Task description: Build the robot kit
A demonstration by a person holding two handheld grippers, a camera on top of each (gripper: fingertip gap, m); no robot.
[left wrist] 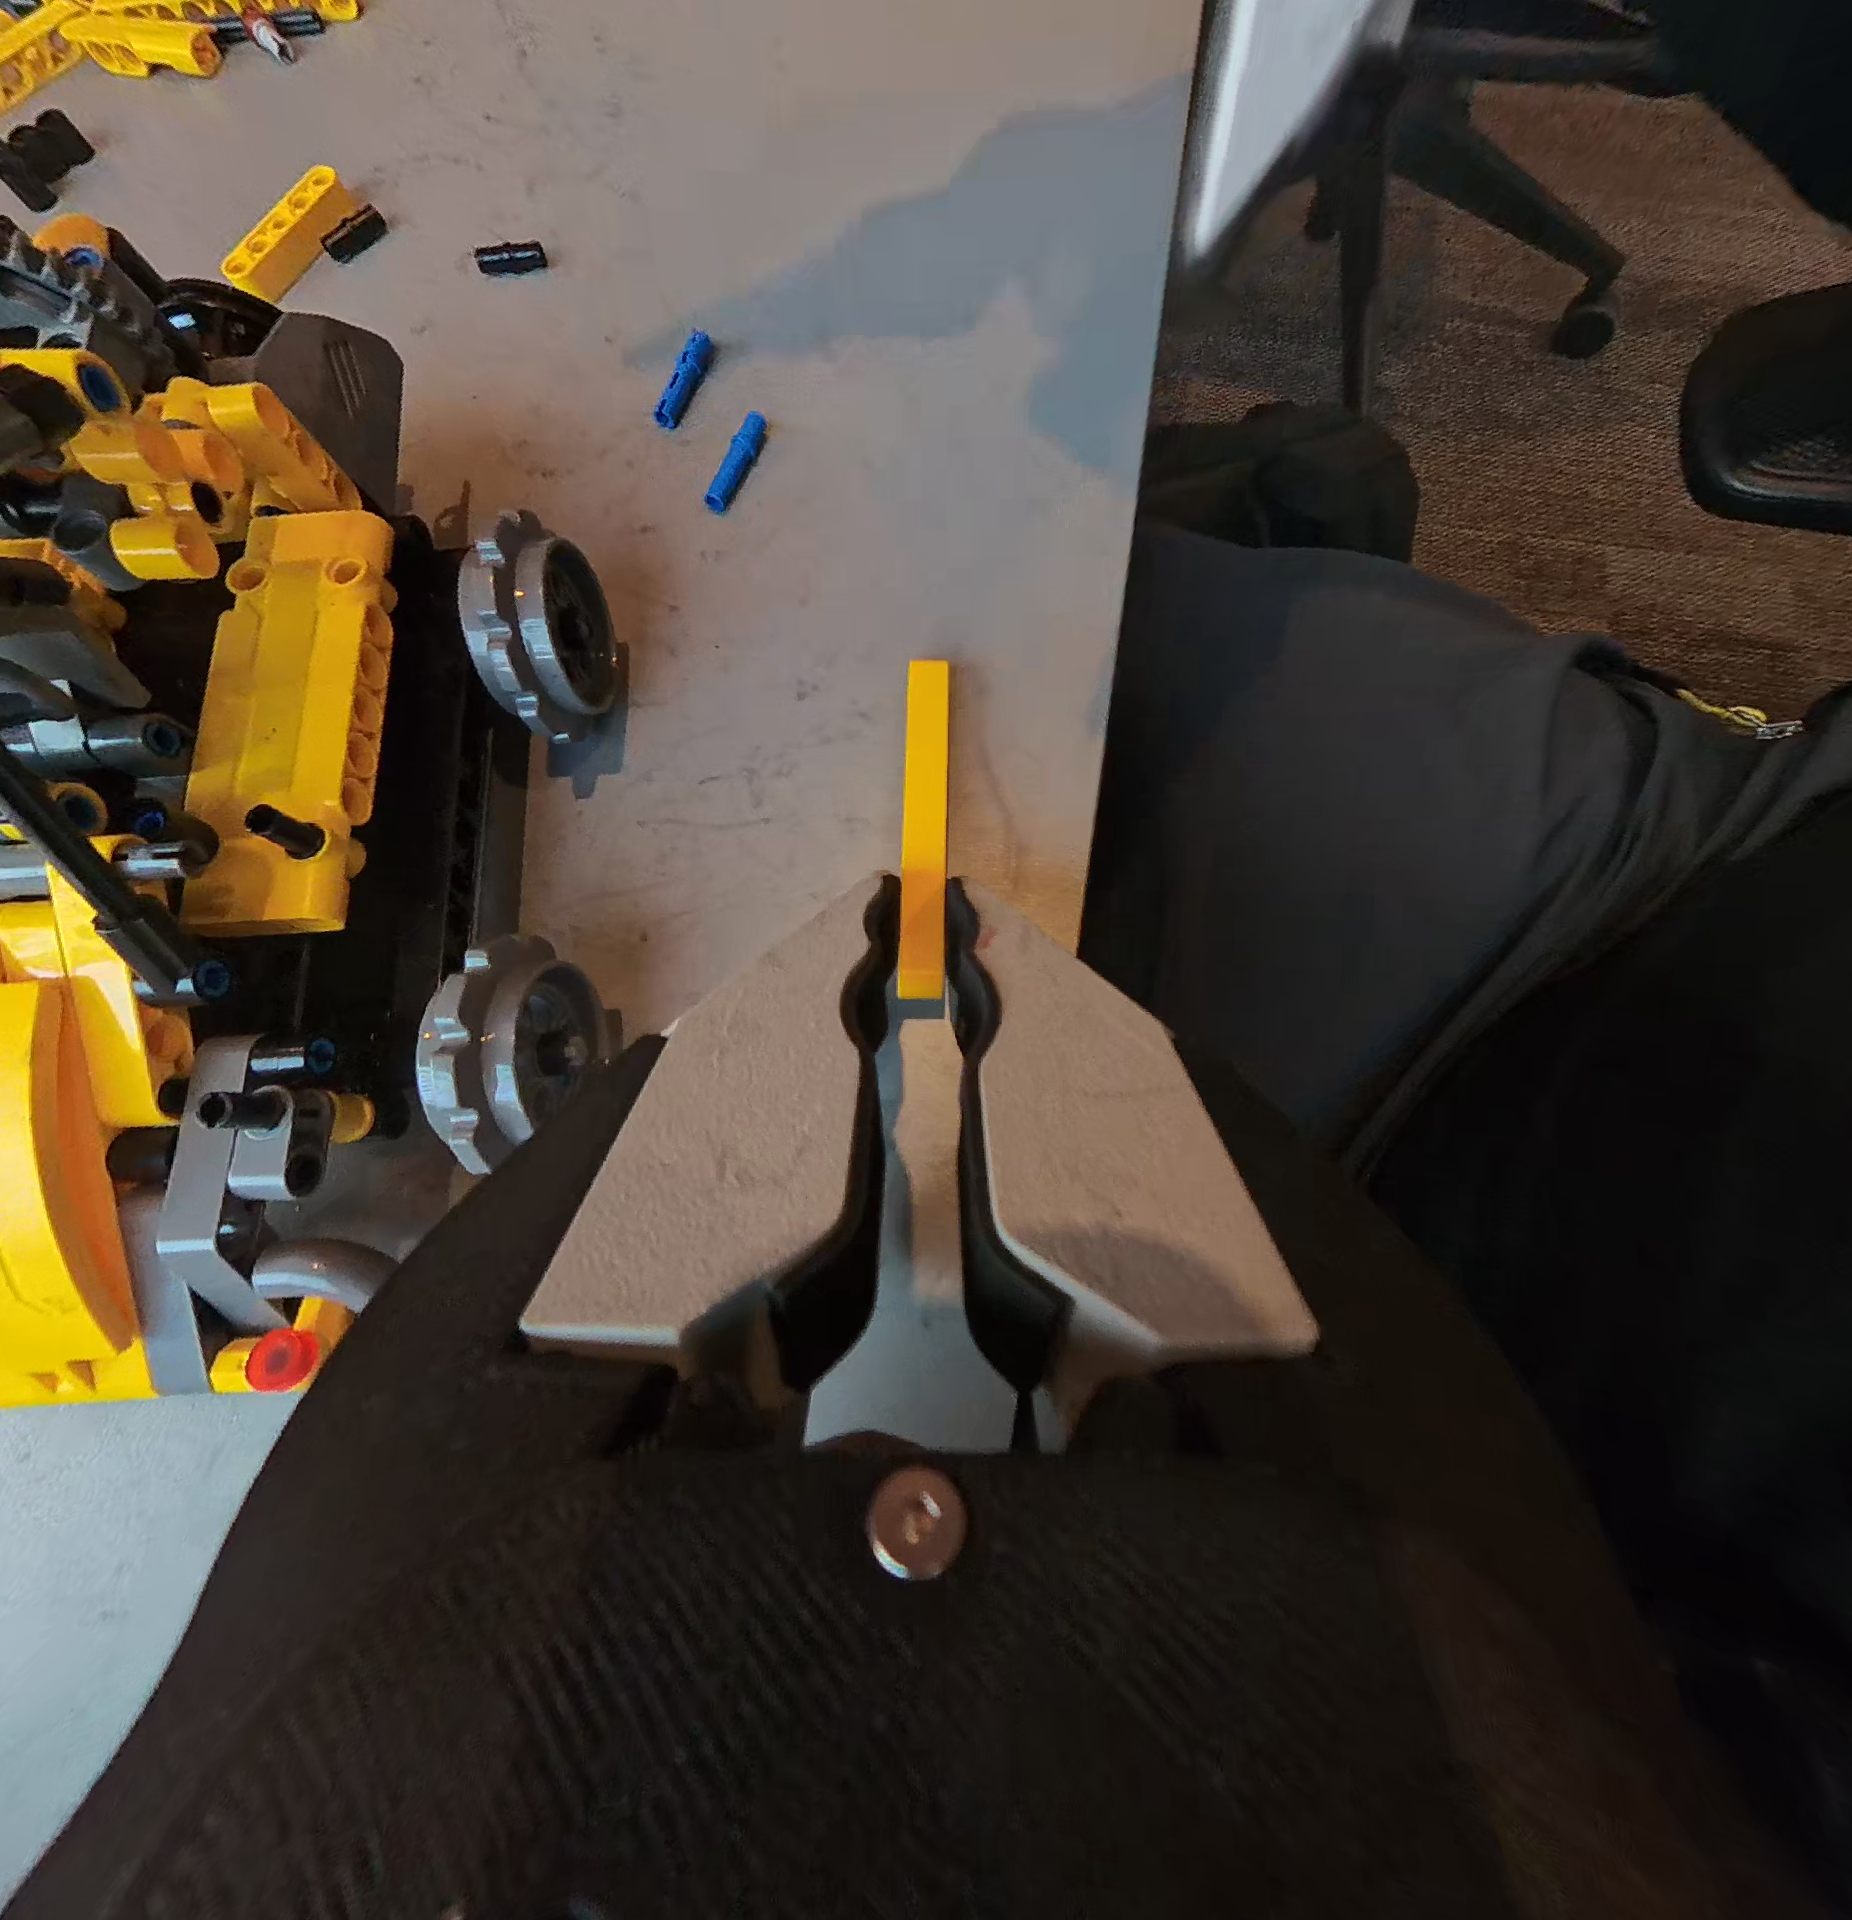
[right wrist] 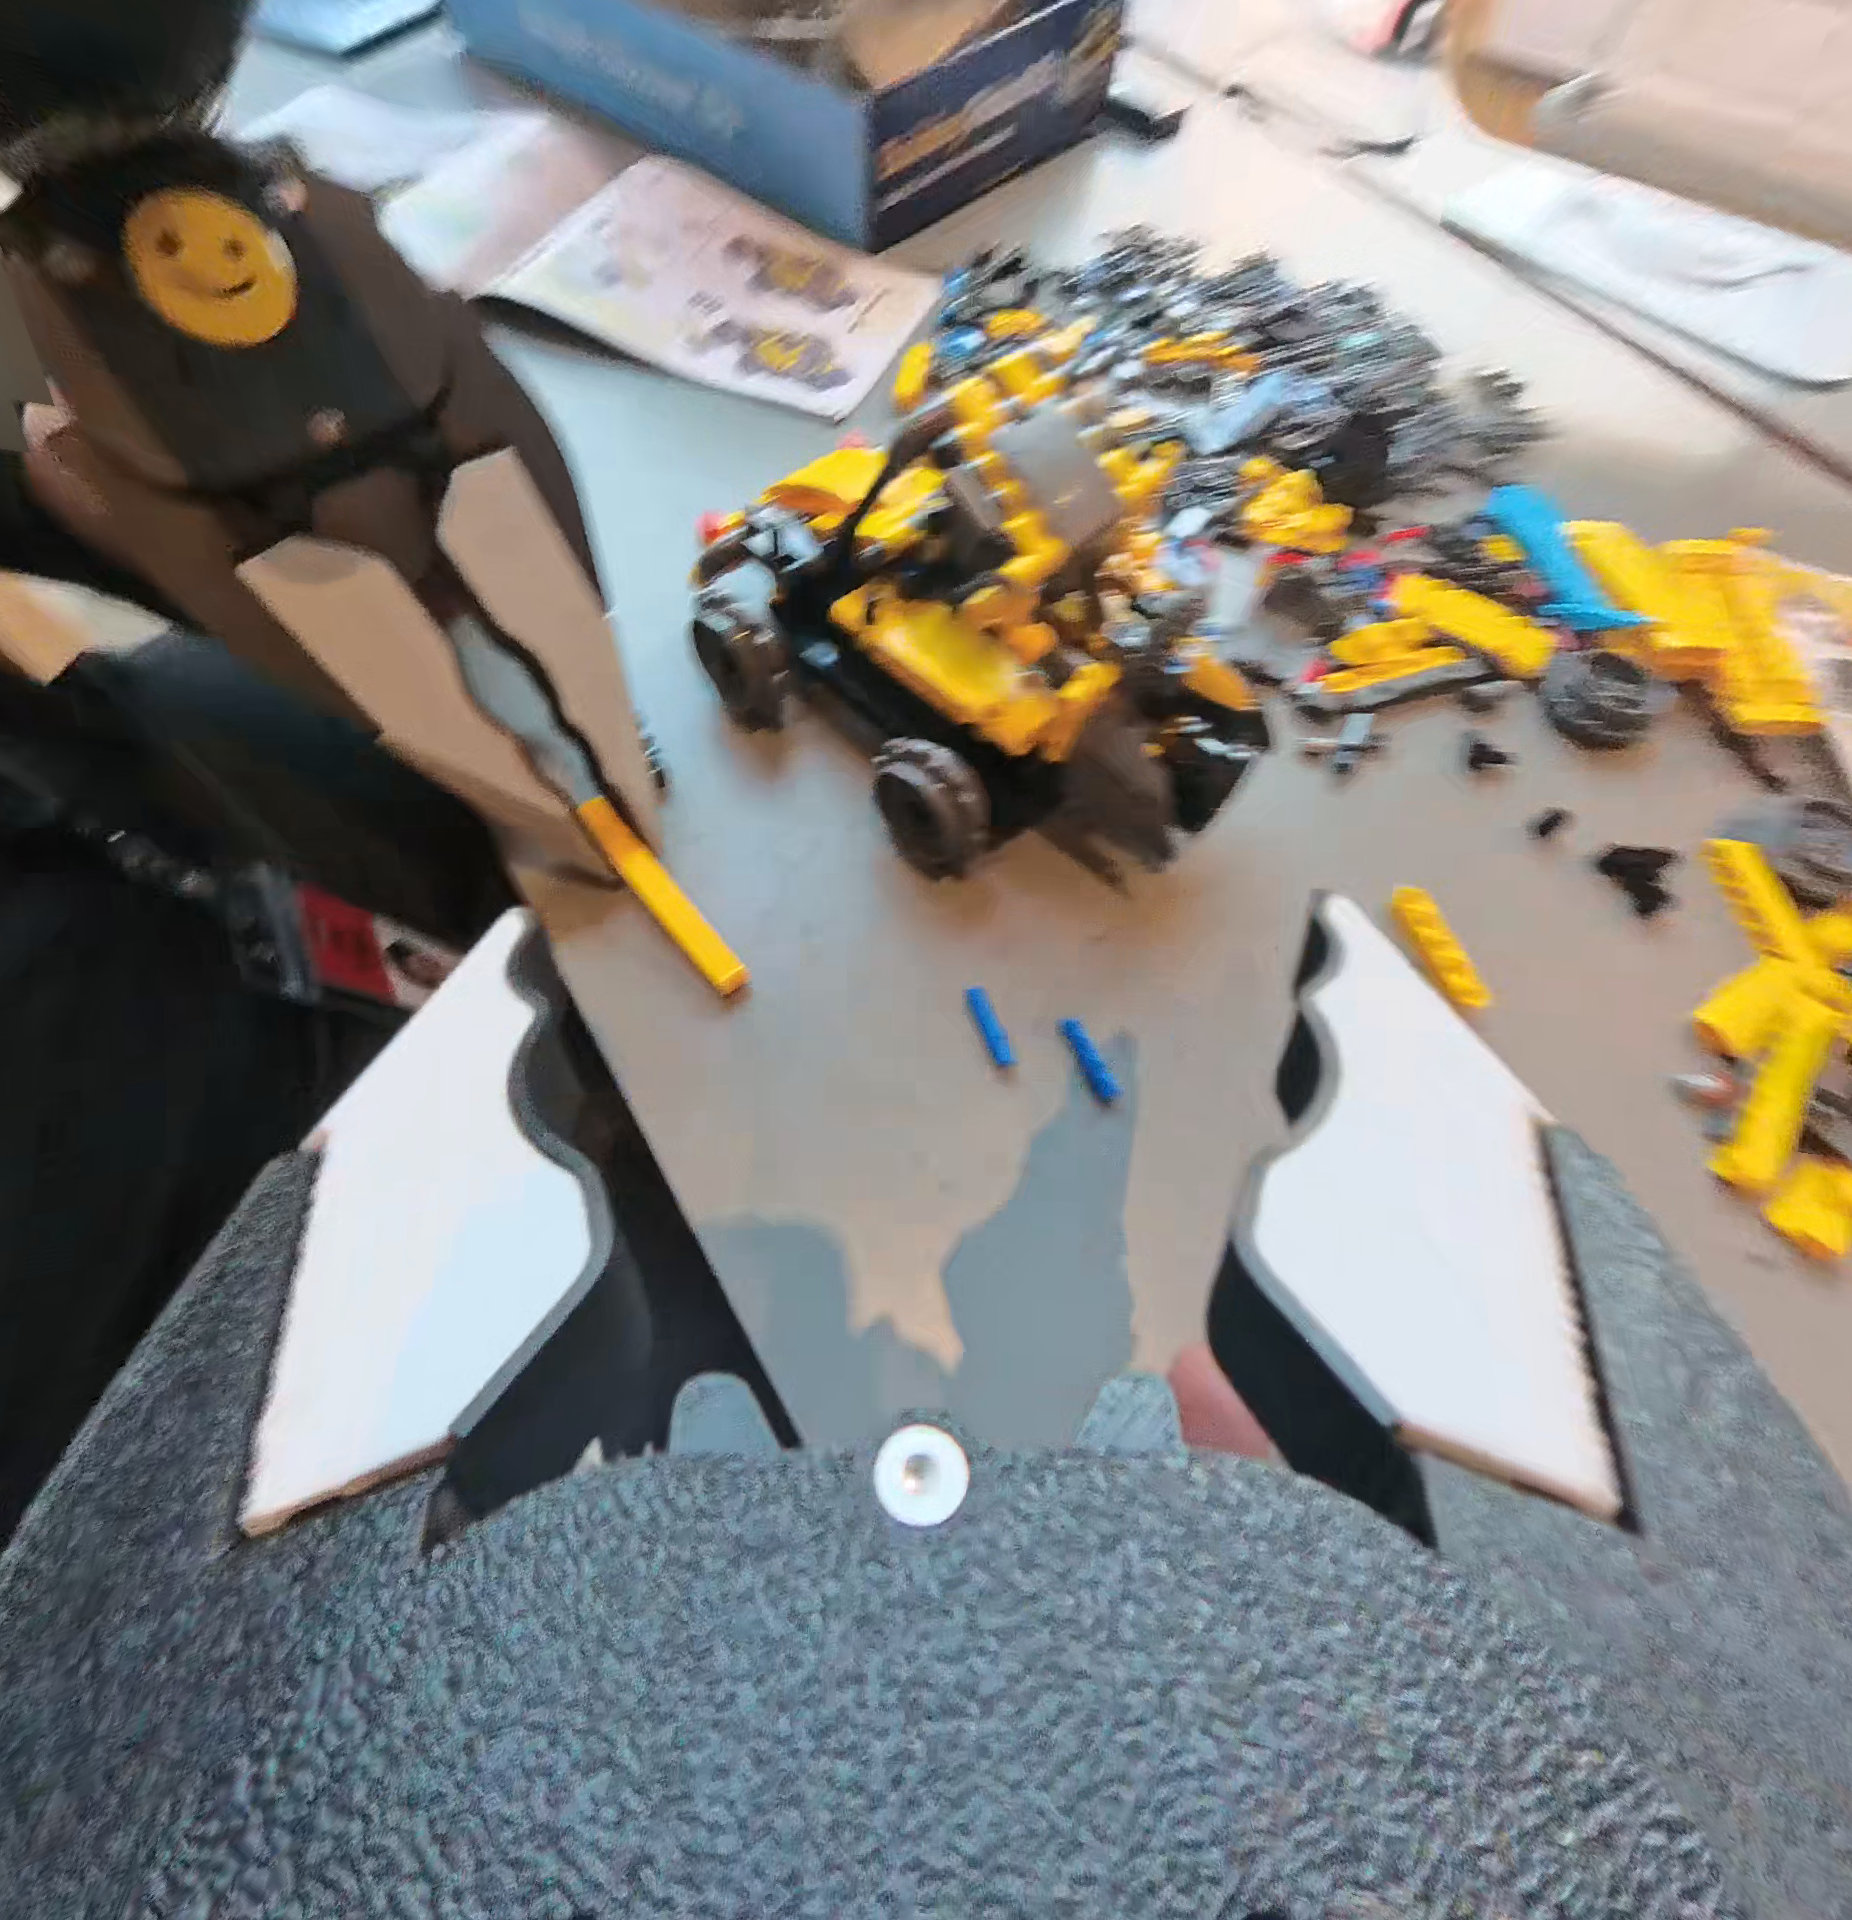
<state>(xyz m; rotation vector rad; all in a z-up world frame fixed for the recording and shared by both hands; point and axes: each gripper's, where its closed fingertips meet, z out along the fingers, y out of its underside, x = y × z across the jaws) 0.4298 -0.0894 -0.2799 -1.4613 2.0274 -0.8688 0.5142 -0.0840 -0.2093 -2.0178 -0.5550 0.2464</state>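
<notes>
Left claw [left wrist: 924, 914]: clamped on a yellow strip [left wrist: 924, 821], close to the bench [left wrist: 797, 156] edge at right.
Right claw [right wrist: 922, 1049]: jaws wide apart, gripping nothing, above bare bench with two blue pins [right wrist: 989, 1027].
Model [right wrist: 963, 634]: centre frame.

- Place: office-type room, likely a workspace.
- Desk [left wrist: 849, 156]: pale grey top, scuffed, straight edge.
- Floor: brown carpet [left wrist: 1680, 582] beside the desk.
- Seating: black wheeled chairs [left wrist: 1473, 177], one with a mesh seat.
- Desk contents: part-built yellow brick model [right wrist: 963, 623], loose parts [right wrist: 1317, 343], open booklet [right wrist: 714, 291], blue box [right wrist: 797, 114].
</notes>
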